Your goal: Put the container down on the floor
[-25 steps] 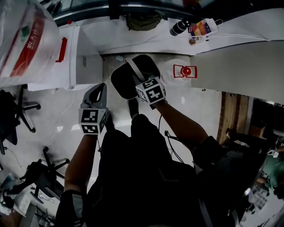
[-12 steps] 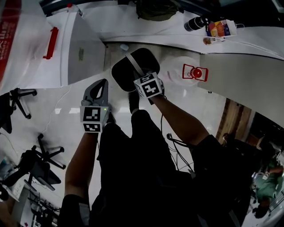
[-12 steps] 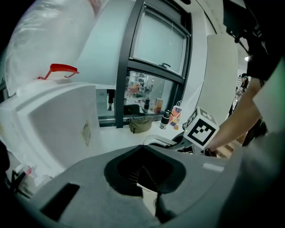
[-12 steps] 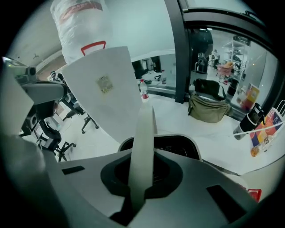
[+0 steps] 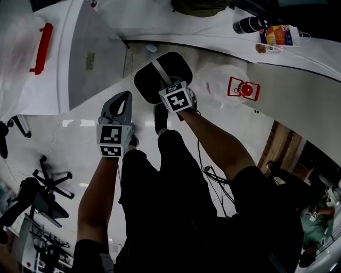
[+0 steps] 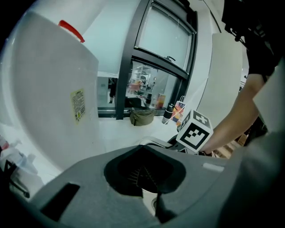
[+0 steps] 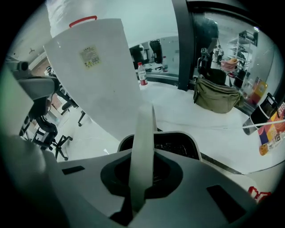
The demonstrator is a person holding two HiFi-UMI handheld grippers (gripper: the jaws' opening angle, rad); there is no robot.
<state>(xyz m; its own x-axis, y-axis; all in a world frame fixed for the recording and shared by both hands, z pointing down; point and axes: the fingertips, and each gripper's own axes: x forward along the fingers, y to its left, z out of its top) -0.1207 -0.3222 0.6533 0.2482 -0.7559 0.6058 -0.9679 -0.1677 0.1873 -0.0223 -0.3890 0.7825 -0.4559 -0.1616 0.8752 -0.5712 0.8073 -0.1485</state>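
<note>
The container [image 5: 162, 77] is a black bin with a pale rim and a pale strap handle [image 5: 160, 73]. It hangs above the glossy white floor [image 5: 80, 144], in front of the person's legs. My right gripper [image 5: 169, 86] is shut on that handle. In the right gripper view the handle [image 7: 141, 147] runs up between the jaws, with the container's dark inside [image 7: 178, 149] just beyond. My left gripper [image 5: 121, 100] is held to the container's left and apart from it. Its jaws are shut on nothing, and the left gripper [image 6: 143, 153] sees the right one's marker cube [image 6: 196, 131].
A tall white cabinet with a red handle [image 5: 42, 48] stands at the left. A white counter [image 5: 213, 26] at the back carries a dark flask [image 5: 249, 24], packets and an olive bag [image 5: 200, 6]. A clear bag with red print [image 5: 242, 88] lies to the right. Office chairs [image 5: 50, 184] stand at the lower left.
The head camera has swung, so the room has slid down and left in the picture. The right gripper still holds the container's handle. Both grippers stay in much the same place before the body.
</note>
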